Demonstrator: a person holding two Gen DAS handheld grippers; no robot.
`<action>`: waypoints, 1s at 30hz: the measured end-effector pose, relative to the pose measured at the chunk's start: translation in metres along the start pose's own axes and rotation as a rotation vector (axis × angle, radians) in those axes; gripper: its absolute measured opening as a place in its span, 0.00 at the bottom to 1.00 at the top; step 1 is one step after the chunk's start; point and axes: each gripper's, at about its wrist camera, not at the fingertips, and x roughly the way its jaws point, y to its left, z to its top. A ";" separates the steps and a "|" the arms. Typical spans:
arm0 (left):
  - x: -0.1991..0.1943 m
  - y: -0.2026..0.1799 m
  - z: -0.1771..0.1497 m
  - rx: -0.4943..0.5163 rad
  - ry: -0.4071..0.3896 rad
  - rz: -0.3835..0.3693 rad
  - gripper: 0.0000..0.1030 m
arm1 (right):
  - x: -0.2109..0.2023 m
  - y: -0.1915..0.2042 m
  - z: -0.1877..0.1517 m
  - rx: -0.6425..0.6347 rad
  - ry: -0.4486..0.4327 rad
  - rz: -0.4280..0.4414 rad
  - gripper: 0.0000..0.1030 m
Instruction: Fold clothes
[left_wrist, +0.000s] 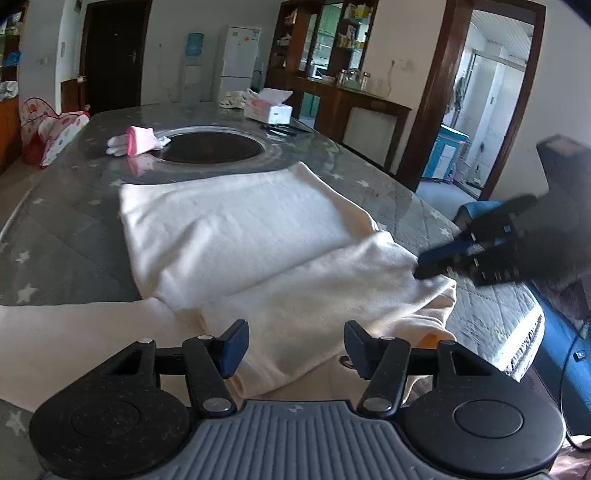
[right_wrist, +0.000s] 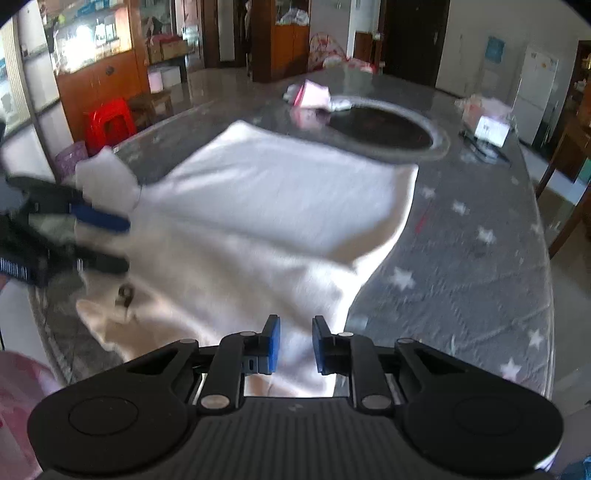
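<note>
A cream garment (left_wrist: 240, 236) lies partly folded on the grey star-patterned table cover (left_wrist: 66, 229). One layer is laid flat and a rumpled part sits near the front edge. My left gripper (left_wrist: 295, 347) hovers over that near part with its jaws wide open and nothing pressed between the pads. In the right wrist view it (right_wrist: 110, 240) sits at the garment's (right_wrist: 277, 192) left side. My right gripper (right_wrist: 295, 343) stands with a narrow gap between its blue pads and cloth showing beneath. From the left wrist view its tips (left_wrist: 424, 267) meet the garment's right edge.
A pink and white pair of gloves (left_wrist: 138, 142) lies beside a dark round inset (left_wrist: 212, 146) in the table's middle. A tissue box (left_wrist: 271, 109) stands at the far end. A red stool (right_wrist: 110, 122) is on the floor beyond the table's left edge.
</note>
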 end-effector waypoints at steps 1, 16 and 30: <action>0.002 0.000 0.000 0.002 0.004 -0.001 0.58 | 0.002 -0.002 0.004 0.004 -0.013 -0.002 0.17; -0.007 0.005 -0.008 0.012 -0.007 -0.013 0.56 | 0.013 -0.005 0.006 -0.005 0.006 0.011 0.17; -0.053 0.057 -0.019 -0.186 -0.108 0.198 0.57 | 0.011 0.022 0.012 -0.059 -0.014 0.074 0.23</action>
